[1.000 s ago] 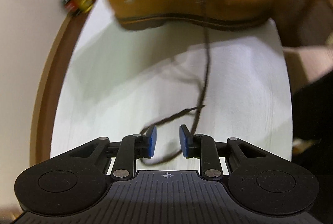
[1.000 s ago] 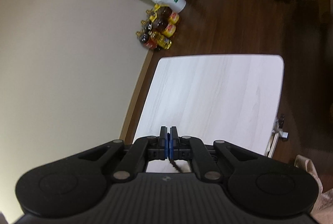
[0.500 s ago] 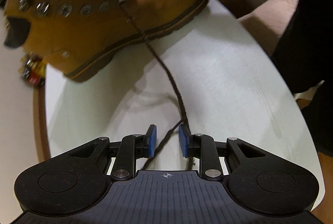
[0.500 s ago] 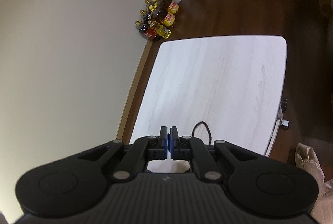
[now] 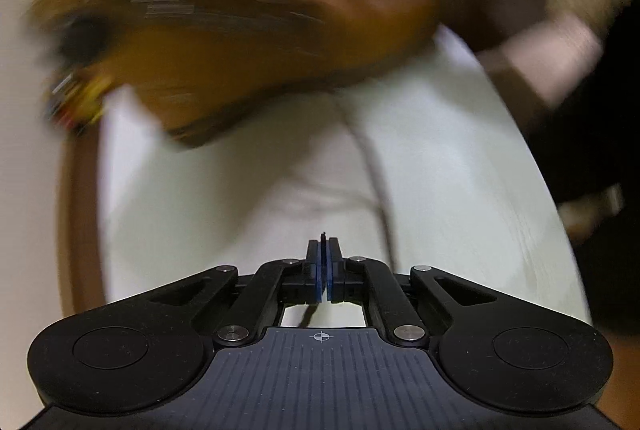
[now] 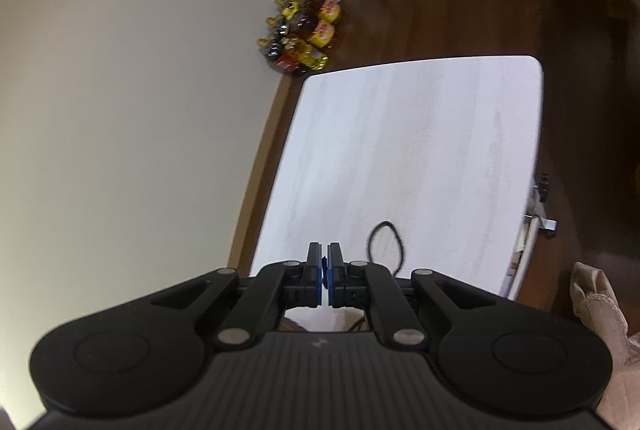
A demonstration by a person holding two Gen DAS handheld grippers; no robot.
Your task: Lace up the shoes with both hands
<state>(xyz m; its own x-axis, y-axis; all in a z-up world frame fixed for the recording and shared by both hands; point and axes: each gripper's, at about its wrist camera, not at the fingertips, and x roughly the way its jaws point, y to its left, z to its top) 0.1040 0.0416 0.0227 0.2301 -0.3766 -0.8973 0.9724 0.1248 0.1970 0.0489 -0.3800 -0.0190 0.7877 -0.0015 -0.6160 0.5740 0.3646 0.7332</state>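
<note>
Left gripper [image 5: 322,250]: your jaws, spread around the lace half a second ago, are now pressed together, and a dark tip of lace pokes out above the pads at lower centre of the left wrist view; you appear to be pinching it.
Table [image 5: 440,158]: its white top fills the middle of that view, heavily smeared, whereas it was sharp a moment ago, so your hand is moving quickly.
Boot [image 5: 224,42]: the tan boot sits across the upper left, blurred; its eyelets are only streaks now, so you cannot tell which ones are threaded.
Lace [image 5: 376,174]: a faint line runs from the boot's near side down toward your jaws, straighter than the slack curve seen earlier; judged, you are drawing it taut.
Right gripper [image 6: 324,264]: your pads are pinched together as before, near the table's lower edge in the right wrist view; whether lace is between them cannot be told.
Lace loop [image 6: 386,240]: a small dark loop lies just right of those jaws.
Meaning: the grab looks done; the threading comes next.
</note>
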